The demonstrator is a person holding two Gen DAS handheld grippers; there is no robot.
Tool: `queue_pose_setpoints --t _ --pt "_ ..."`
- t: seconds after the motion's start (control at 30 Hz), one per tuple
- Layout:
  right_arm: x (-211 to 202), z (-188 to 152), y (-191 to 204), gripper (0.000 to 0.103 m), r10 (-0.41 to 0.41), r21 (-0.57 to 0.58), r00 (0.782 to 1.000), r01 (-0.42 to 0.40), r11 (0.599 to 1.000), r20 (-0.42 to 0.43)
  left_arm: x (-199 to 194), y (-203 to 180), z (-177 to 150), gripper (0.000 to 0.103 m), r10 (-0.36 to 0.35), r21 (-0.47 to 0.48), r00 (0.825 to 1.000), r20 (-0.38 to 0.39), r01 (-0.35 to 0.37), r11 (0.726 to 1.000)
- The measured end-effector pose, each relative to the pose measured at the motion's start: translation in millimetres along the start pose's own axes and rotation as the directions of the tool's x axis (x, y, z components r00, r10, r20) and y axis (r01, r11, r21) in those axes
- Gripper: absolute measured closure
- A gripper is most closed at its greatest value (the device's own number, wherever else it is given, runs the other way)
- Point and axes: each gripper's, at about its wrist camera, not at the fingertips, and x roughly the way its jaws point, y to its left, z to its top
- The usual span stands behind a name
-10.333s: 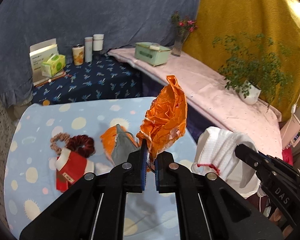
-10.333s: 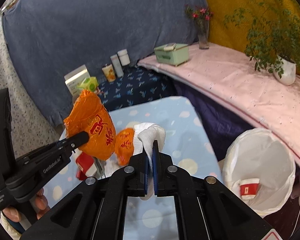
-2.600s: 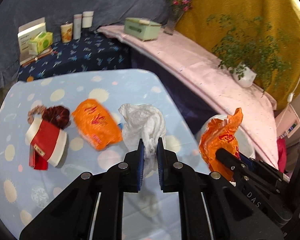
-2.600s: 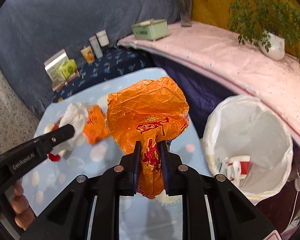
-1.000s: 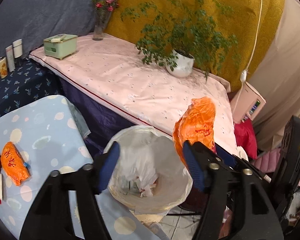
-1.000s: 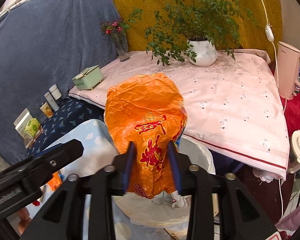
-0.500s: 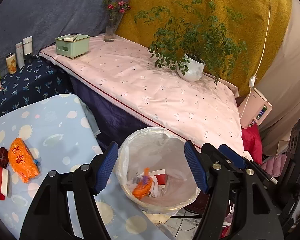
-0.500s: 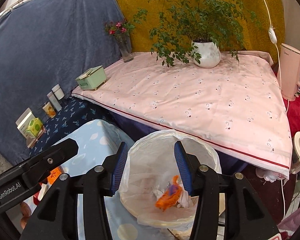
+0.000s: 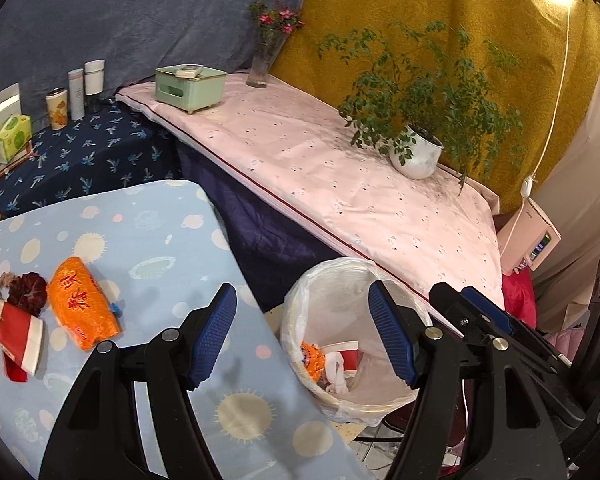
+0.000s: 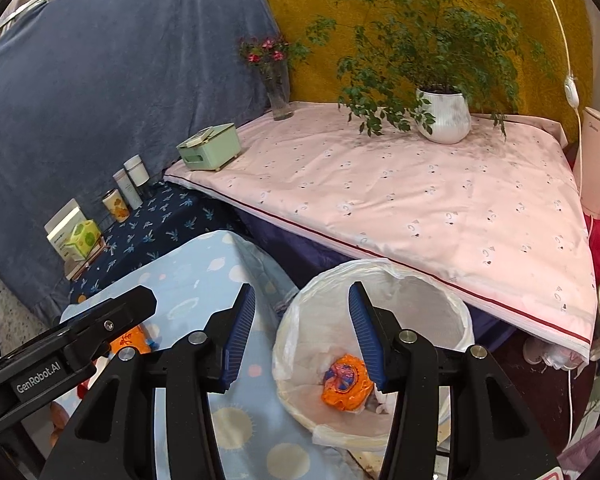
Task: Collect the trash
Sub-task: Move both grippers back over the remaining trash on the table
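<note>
Hovering over the bin [image 9: 342,280], both claws empty.
Left view: left claw [image 9: 302,334] spread; an orange bag [image 9: 82,308] and red cup [image 9: 16,332] lie on the surface [image 9: 160,240], uncollected. Right view: right claw [image 10: 302,330] spread, nothing between, above the wrapper [image 10: 346,382] lying in the bin.

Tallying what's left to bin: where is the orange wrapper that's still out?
In the left wrist view, the orange wrapper lies at the left on the blue spotted table, beside the red cup and scrunchie.
</note>
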Motion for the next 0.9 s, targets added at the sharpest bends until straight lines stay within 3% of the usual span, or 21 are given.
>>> queue_pose_setpoints --t 0.57,0.9 --pt "16 -24 88 0.047 0.09 -0.112 0.994 -0.096 0.989 -0.06 -40 103 -15 0.03 0.135 -0.165 0.99 0.039 -0.126 0.978" --pt "36 -47 139 0.044 0.129 -0.174 0.983 -0.15 0.973 -0.127 -61 171 -32 0.02 0.269 -0.241 0.962 0.037 -0.253 0.937"
